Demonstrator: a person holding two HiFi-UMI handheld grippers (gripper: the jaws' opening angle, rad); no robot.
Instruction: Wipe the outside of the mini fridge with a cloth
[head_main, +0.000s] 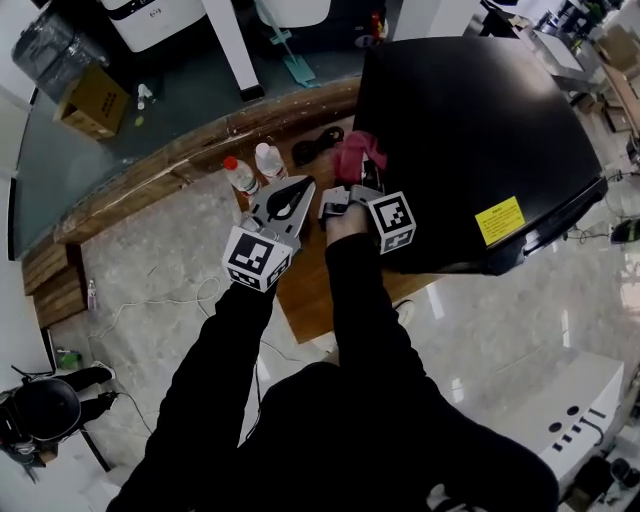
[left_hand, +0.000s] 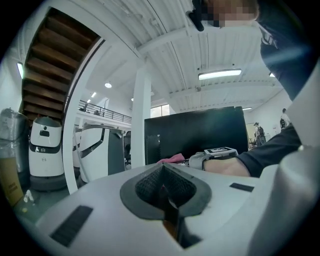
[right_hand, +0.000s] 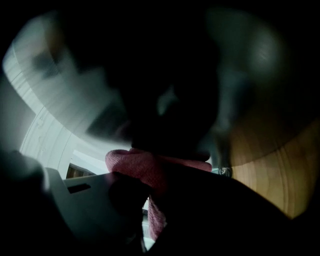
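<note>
Right hand-held gripper (head_main: 351, 186) clamps pink cloth (head_main: 358, 155) against mini fridge (head_main: 470, 120); left hand-held gripper (head_main: 298, 190) hangs closed alongside.

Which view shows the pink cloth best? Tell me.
The head view: the pink cloth shows clearly against the black fridge, held by the right gripper. The right gripper view shows it close but dark; the left gripper view, a distant sliver.

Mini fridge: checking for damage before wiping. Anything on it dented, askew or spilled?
Nothing stands out. The black mini fridge sits flat on the wooden table, no dents or spills showing; the right gripper holds the pink cloth at its edge.
</note>
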